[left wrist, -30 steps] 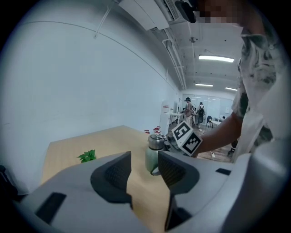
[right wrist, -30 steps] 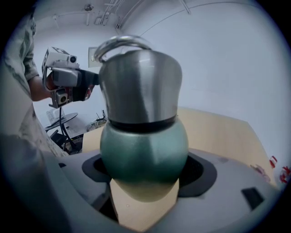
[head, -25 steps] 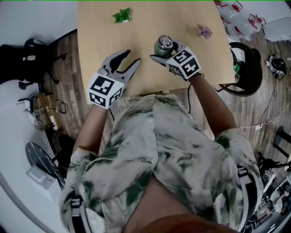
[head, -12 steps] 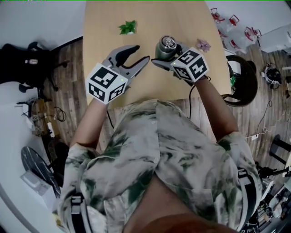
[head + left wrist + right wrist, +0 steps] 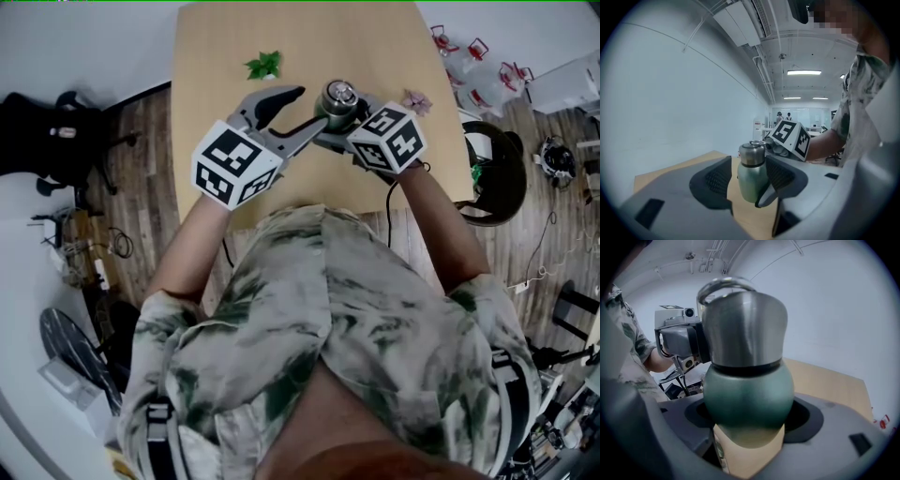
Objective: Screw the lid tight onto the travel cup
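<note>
The travel cup (image 5: 337, 97) has a green body (image 5: 748, 393) and a steel lid (image 5: 744, 323) sitting on top. My right gripper (image 5: 334, 120) is shut on the green body and holds the cup upright above the wooden table (image 5: 211, 56). My left gripper (image 5: 298, 111) is open at the cup's left side, and its jaws have just been opening. In the left gripper view the cup (image 5: 750, 174) shows between the two dark pads (image 5: 716, 180), which do not press on it. The right gripper's marker cube (image 5: 789, 138) shows behind the cup.
On the table's far part lie a small green leafy sprig (image 5: 265, 65) and a pink paper flower (image 5: 415, 99). A black chair (image 5: 497, 159) stands right of the table, and cables and gear lie on the wood floor at the left (image 5: 66, 122).
Both grippers have risen and the cup came up with the right one. The left gripper closed in on the cup from the left, and its jaws stand wider.
</note>
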{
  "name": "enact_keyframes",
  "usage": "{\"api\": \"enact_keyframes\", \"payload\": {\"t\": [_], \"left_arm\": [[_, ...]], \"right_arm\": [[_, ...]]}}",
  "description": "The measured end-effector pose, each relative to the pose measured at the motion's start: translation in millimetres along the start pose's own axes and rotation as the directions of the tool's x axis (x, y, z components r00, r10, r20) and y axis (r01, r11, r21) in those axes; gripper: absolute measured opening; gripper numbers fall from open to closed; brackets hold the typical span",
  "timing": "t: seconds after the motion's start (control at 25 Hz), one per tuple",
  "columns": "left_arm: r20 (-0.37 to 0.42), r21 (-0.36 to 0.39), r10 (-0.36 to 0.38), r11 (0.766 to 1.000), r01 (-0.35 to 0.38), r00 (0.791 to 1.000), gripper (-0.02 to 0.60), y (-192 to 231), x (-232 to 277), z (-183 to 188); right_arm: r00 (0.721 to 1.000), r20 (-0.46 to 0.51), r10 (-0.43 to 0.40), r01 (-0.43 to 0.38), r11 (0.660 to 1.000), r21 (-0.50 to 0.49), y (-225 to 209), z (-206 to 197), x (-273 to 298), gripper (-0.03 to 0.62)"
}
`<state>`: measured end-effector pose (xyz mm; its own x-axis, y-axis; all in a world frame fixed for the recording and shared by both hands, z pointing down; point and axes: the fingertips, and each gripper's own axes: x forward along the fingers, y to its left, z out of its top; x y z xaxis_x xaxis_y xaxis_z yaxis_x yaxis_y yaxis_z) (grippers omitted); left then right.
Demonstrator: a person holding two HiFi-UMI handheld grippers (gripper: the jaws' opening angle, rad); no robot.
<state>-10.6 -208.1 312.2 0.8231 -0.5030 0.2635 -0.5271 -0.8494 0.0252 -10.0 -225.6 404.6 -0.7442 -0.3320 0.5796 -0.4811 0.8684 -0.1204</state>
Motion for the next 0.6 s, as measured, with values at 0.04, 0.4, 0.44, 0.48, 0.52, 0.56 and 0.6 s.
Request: {"api": "enact_keyframes", "payload": {"t": [0.04,0.4,0.44,0.48,0.52,0.56,0.6], "left_arm": [[-0.002,0.007,0.003,1.0,-0.003,1.0,0.229,-1,1,1],[-0.004,0.03,0.024,0.999,-0.024,1.0,0.24,2,9,7],[-0.005,0.032,0.027,0.999,-0.027,1.0,0.241,2,9,7],[-0.005,0.035,0.031,0.999,-0.031,1.0,0.242,1,10,8],[-0.005,0.04,0.037,0.999,-0.037,0.999,0.242,1,11,8],[-0.006,0.047,0.044,0.998,-0.043,0.999,0.242,1,13,8],[-0.006,0.055,0.05,0.997,-0.05,0.999,0.242,1,14,9]], "right_arm": [[1.0,0.0,0.002,-0.002,1.0,0.0,1,1,0,0.397],[1.0,-0.006,0.019,-0.019,1.0,-0.001,6,6,8,0.397],[1.0,-0.006,0.021,-0.021,1.0,-0.002,6,6,9,0.397],[1.0,-0.007,0.023,-0.023,1.0,-0.002,7,7,9,0.397],[1.0,-0.007,0.025,-0.025,1.0,-0.003,7,7,10,0.397],[1.0,-0.007,0.026,-0.026,1.0,-0.005,8,7,11,0.397],[1.0,-0.007,0.027,-0.027,1.0,-0.007,9,7,11,0.397]]}}
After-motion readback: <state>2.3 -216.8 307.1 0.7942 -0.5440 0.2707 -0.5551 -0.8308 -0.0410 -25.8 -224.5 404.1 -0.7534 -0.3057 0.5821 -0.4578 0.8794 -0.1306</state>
